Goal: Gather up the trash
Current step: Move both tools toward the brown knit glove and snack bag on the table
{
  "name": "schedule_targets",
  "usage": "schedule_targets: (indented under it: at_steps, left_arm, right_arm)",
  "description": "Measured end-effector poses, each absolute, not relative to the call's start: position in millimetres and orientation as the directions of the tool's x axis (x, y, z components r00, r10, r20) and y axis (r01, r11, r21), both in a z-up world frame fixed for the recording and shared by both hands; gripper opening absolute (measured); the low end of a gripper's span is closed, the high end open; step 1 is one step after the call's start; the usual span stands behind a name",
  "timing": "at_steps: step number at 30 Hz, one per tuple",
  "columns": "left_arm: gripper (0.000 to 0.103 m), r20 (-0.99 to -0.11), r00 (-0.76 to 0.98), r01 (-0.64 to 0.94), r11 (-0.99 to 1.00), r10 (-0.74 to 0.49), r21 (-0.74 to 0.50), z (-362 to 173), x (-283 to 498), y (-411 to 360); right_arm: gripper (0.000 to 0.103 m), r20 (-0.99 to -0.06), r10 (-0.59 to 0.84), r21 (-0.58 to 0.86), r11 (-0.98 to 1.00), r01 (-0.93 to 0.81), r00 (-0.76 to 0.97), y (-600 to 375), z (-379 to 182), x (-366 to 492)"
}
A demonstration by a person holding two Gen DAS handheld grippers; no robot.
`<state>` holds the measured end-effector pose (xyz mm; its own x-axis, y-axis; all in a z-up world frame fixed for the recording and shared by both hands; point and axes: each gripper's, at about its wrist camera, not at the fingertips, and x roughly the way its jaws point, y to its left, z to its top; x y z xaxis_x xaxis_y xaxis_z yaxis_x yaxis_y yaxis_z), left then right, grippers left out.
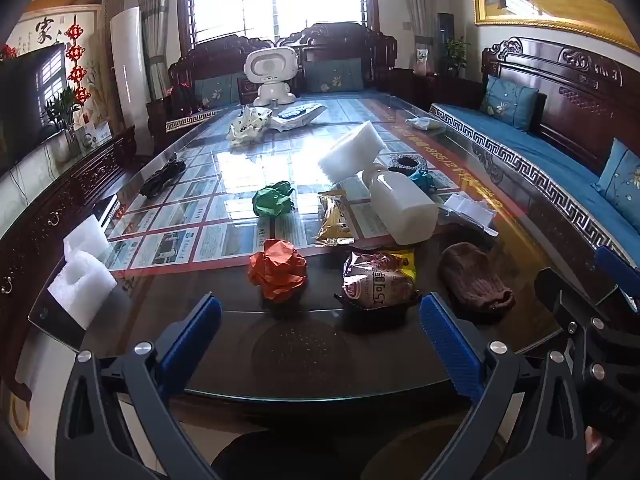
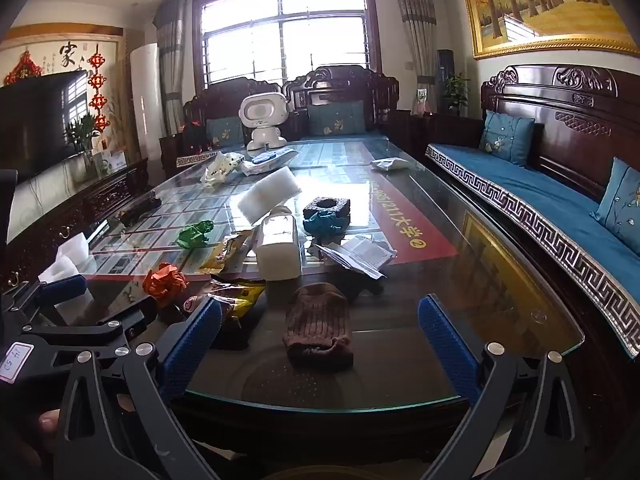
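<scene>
Hat (image 2: 318,330) centred in right view; left gripper (image 1: 320,316) (open) faces wrapper (image 1: 378,278).

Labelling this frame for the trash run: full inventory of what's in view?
paper ball: 1, orange, near table edge
paper ball: 1, green, mid table
snack bag: 1, brown-yellow, beside orange ball
wrapper: 1, yellow, behind snack bag
knit hat: 1, brown, near edge
plastic bottle: 1, white, lying down
foam block: 1, white, tilted behind bottle
foam pieces: 2, white, left corner
toy robot: 1, white, far end
glass table: 1, dark
left gripper: open
right gripper: open
</scene>
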<state>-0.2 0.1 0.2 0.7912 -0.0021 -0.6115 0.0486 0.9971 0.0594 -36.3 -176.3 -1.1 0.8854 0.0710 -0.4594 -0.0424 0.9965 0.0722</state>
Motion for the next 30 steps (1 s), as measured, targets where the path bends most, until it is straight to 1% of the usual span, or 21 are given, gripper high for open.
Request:
schedule_targets:
  at_steps: [8,11,16,20,25,28,30]
  left_arm:
    - [0.099,-0.616,0.788,0.051,0.997,-0.007,0.055,-3.0,1.8,-1.0]
    - [0.099,-0.62,0.784,0.057,0.997,-0.012,0.052,-7.1,3.7,-2.0]
    - [0.099,-0.642,0.762,0.094,0.995,-0.082,-0.015,-11.3,10.5,-1.5]
    - [0.099,-0.643,0.761,0.089,0.995,-0.091,-0.036,-10.6,8.0,6.2]
    - [0.099,-0.606,0.793,0.065,0.998,-0.052,-0.001,-7.5,2.3,7.7]
    - [0.099,-0.607,0.795,0.022,1.0,-0.009,0.013,-7.5,2.4,9.6]
    - [0.099,-0.618,0.786,0.001,1.0,-0.001,0.001,-6.4,6.6,17.0]
  right_arm:
    - [0.095,-0.46,0.069,0.067,0.997,-0.043,0.885,-174.9,-1.6,-36.1]
    - [0.095,-0.474,0.078,0.081,0.996,-0.045,0.877,-176.9,-2.5,-32.7]
    - [0.095,-0.47,0.096,0.091,0.994,-0.06,0.877,-174.0,-2.2,-31.8]
    - [0.095,-0.484,0.102,0.08,0.994,-0.072,0.869,-171.6,-3.4,-31.9]
    - [0.095,-0.535,0.095,0.184,0.983,0.006,0.84,-189.9,-10.8,-25.2]
    - [0.095,-0.511,0.02,0.141,0.988,0.061,0.859,-191.4,-10.6,-31.2]
    - [0.095,-0.498,-0.001,0.11,0.992,0.065,0.867,-188.4,-9.6,-34.9]
